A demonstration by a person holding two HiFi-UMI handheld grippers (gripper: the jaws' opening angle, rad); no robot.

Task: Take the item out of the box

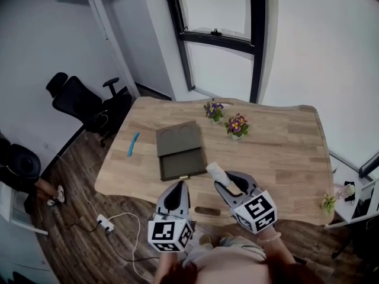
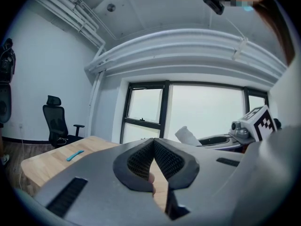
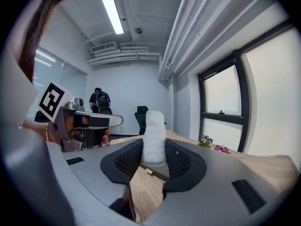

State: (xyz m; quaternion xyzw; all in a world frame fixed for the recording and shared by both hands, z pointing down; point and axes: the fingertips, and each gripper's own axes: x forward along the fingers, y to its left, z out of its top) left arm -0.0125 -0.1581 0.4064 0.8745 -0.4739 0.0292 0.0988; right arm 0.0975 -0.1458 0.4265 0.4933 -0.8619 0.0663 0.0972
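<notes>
Each gripper view shows its own jaws, the right tongs (image 3: pixel 154 153) clamped on the white roll (image 3: pixel 154 133) and the left tongs (image 2: pixel 154 149) tips together, empty, while only the head view shows the open box (image 1: pixel 179 151) on the bench (image 1: pixel 278 152) just beside the roll.

- White walls (image 1: pixel 35 52) close round me; a black-framed window (image 1: pixel 219 34) stands beyond my pale wooden surface (image 1: pixel 284 152);
- dark plank floor (image 1: pixel 77 235) below, a white power strip (image 1: pixel 105 222) lying on it;
- a black office chair (image 1: pixel 83 102) near the left wall;
- a strip light (image 3: pixel 110 8) glows on the ceiling.
</notes>
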